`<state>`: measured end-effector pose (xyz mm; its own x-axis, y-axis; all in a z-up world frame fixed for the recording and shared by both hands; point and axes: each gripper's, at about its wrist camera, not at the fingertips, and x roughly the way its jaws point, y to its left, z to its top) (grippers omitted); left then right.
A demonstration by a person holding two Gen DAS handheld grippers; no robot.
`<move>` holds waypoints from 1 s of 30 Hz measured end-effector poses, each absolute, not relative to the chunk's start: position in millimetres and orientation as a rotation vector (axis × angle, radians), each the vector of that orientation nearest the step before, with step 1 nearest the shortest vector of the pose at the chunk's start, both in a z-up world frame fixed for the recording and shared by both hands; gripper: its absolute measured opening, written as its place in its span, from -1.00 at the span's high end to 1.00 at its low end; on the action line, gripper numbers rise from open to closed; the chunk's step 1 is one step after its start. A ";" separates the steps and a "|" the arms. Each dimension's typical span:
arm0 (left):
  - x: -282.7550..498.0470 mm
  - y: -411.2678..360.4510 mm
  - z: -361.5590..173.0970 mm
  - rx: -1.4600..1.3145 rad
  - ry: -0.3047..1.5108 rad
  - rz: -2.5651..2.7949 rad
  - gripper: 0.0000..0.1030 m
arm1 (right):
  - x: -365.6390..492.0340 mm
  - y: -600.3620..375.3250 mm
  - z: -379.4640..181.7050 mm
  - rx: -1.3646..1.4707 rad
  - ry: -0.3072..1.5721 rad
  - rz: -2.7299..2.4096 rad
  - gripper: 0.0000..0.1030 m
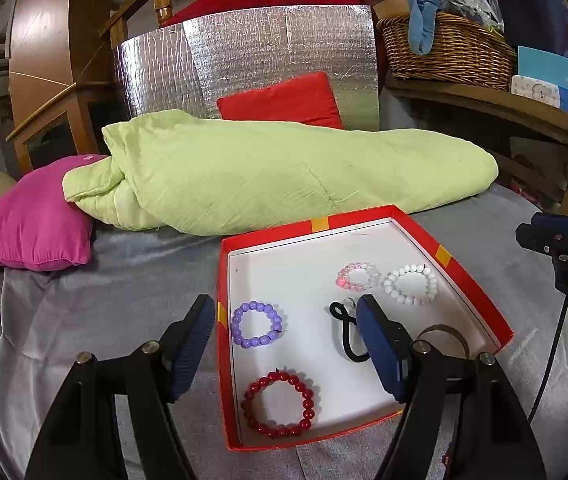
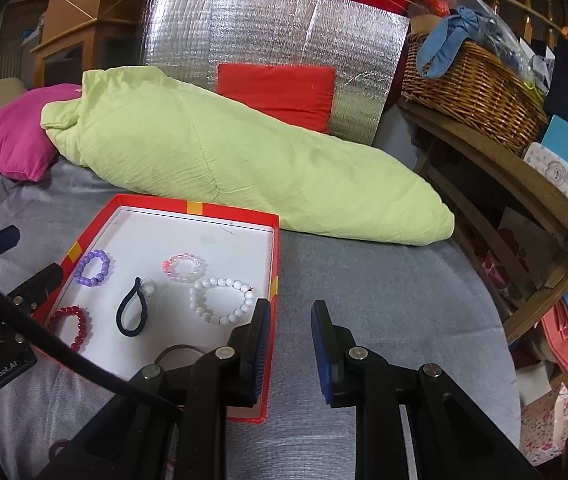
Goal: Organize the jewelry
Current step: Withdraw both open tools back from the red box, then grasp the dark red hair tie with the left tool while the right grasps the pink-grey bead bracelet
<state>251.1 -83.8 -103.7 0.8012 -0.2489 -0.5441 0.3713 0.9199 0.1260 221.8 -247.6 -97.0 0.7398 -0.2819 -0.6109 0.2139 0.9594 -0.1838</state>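
**Jewelry gathered in red tray, both grippers empty**

While the red box lid (image 1: 364, 216) rests open-side up on the grey bedcover (image 1: 84, 300), six pieces are seen lying on its white floor. A purple bead bracelet (image 1: 256, 324) is placed near the tray's left wall, and a dark red bead bracelet (image 1: 279, 404) lies closer to the near edge. Toward the right side a pink bead bracelet (image 1: 357, 276) and a white bead bracelet (image 1: 410, 284) are set just beside each other. A black hair tie (image 1: 344, 332) is stretched out between the purple and white bracelets, with a small clear ring (image 2: 149, 287) touching its far end. A brown hair band (image 1: 444, 332) is partly hidden behind the fingers near the tray's near right corner.

The left gripper (image 1: 288, 344) is held spread wide above the tray's left part, one finger outside the left wall and the other over the floor; nothing is held between them. The right gripper (image 2: 290, 344) is likewise parted and empty, its left finger over the tray's right wall and its other finger over the bedcover.

Behind the tray, a pale green quilt (image 1: 276, 176) is rolled across the bed, with a magenta pillow (image 1: 28, 224) at its left end and a red cushion (image 1: 280, 100) against a silver foil panel (image 1: 244, 48). A wicker basket (image 1: 448, 48) is seen on a wooden shelf at right.
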 end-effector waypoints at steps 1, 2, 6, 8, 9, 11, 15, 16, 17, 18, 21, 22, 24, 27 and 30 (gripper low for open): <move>250.1 -83.7 -103.3 0.232 0.547 -0.335 -0.44 | 221.5 -247.7 -97.0 -0.103 0.685 -0.272 0.50; 249.5 -83.6 -103.0 0.232 0.547 -0.336 -0.44 | 221.1 -247.6 -97.1 -0.103 0.684 -0.272 0.50; 244.1 -82.9 -100.4 0.237 0.535 -0.339 -0.44 | 219.0 -246.6 -96.5 -0.110 0.677 -0.277 0.50; 240.6 -82.3 -99.4 0.237 0.531 -0.342 -0.44 | 217.1 -245.4 -95.4 -0.111 0.672 -0.276 0.50; 238.8 -82.1 -99.2 0.236 0.530 -0.343 -0.44 | 216.8 -245.0 -95.1 -0.112 0.670 -0.276 0.50; 235.4 -82.2 -98.5 0.237 0.528 -0.343 -0.44 | 215.0 -243.5 -94.3 -0.114 0.667 -0.276 0.50; 226.3 -82.2 -97.4 0.242 0.520 -0.347 -0.44 | 210.6 -240.2 -93.6 -0.124 0.659 -0.277 0.50; 224.6 -81.6 -97.3 0.241 0.519 -0.348 -0.44 | 209.2 -239.1 -93.7 -0.128 0.658 -0.276 0.50; 222.4 -81.4 -97.4 0.240 0.519 -0.348 -0.44 | 207.7 -237.9 -94.1 -0.132 0.658 -0.276 0.49; 220.1 -80.5 -97.7 0.236 0.521 -0.348 -0.44 | 206.4 -236.9 -94.7 -0.134 0.658 -0.275 0.49; 212.9 -78.0 -99.1 0.227 0.529 -0.350 -0.44 | 202.3 -234.1 -96.1 -0.146 0.658 -0.278 0.49; 209.5 -77.2 -99.5 0.226 0.530 -0.351 -0.44 | 200.2 -232.8 -96.7 -0.151 0.658 -0.279 0.49; 202.3 -75.2 -100.8 0.231 0.532 -0.349 -0.44 | 196.2 -231.2 -97.7 -0.151 0.663 -0.273 0.49; 190.8 -69.6 -106.4 0.230 0.554 -0.355 -0.44 | 189.1 -232.6 -102.1 -0.117 0.687 -0.242 0.49; 179.2 -64.9 -115.3 0.232 0.591 -0.366 -0.44 | 181.5 -237.4 -109.0 -0.056 0.725 -0.193 0.49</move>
<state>179.2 -64.9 -115.3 0.7687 -0.2687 -0.5805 0.4001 0.9100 0.1086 181.5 -237.4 -109.0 0.7318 -0.1942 -0.6533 0.1556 0.9808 -0.1173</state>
